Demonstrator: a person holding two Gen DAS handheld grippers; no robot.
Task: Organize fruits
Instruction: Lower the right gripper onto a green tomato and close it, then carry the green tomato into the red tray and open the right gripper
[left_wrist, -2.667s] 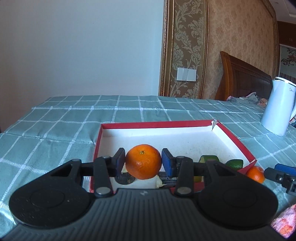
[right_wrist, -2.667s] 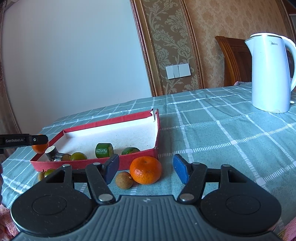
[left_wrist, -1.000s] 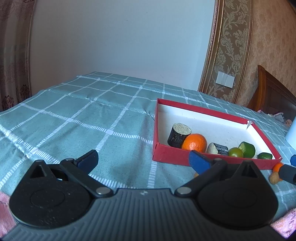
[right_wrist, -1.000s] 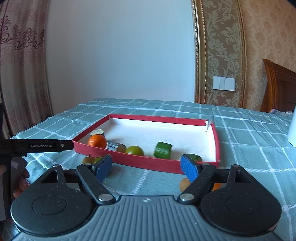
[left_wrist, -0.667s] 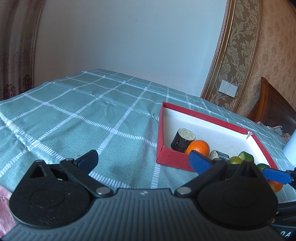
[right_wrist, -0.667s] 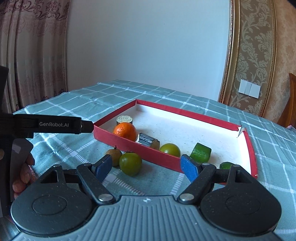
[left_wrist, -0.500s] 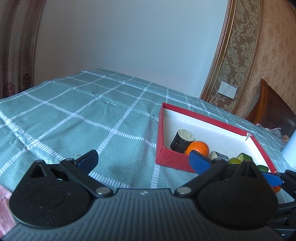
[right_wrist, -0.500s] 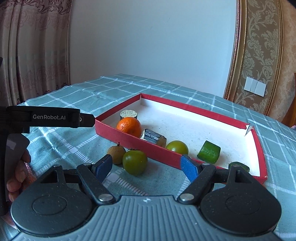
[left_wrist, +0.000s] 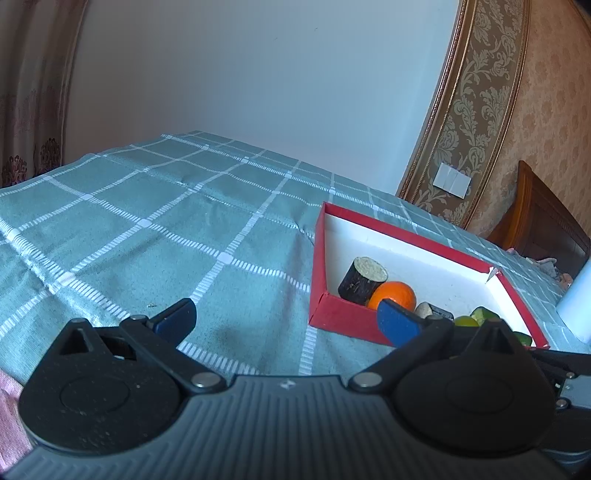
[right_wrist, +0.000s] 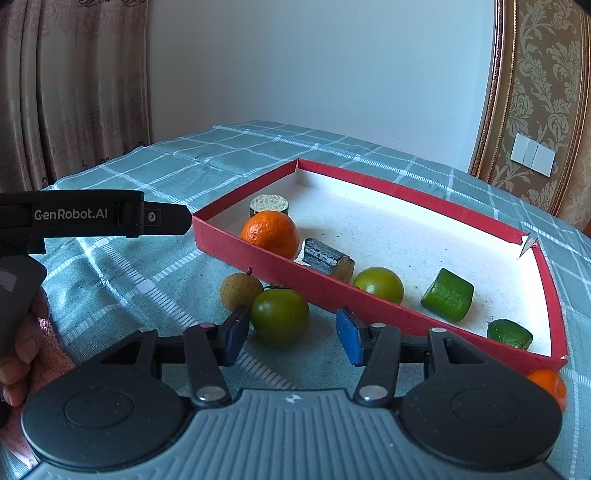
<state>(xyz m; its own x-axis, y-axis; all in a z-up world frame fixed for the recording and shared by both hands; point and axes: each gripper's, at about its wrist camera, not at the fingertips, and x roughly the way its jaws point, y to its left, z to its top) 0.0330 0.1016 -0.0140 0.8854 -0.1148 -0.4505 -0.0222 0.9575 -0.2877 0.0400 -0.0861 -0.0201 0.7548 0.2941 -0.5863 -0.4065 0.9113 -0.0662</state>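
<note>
1. Jaws apart on both: right gripper (right_wrist: 291, 334) brackets green tomato (right_wrist: 280, 316) on counter (right_wrist: 155, 273), outside red tray (right_wrist: 258, 254); left gripper (left_wrist: 286, 319) empty.
2. Advance until pads sit at widest point, clear of longan (right_wrist: 241, 291).
3. Clamp gently; skin likely slippery.

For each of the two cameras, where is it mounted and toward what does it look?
Left wrist: sits on the left gripper, open, facing the tablecloth and the red tray.
Right wrist: sits on the right gripper, open around a green tomato; a hand shows.
Both see the tray and its orange.
</note>
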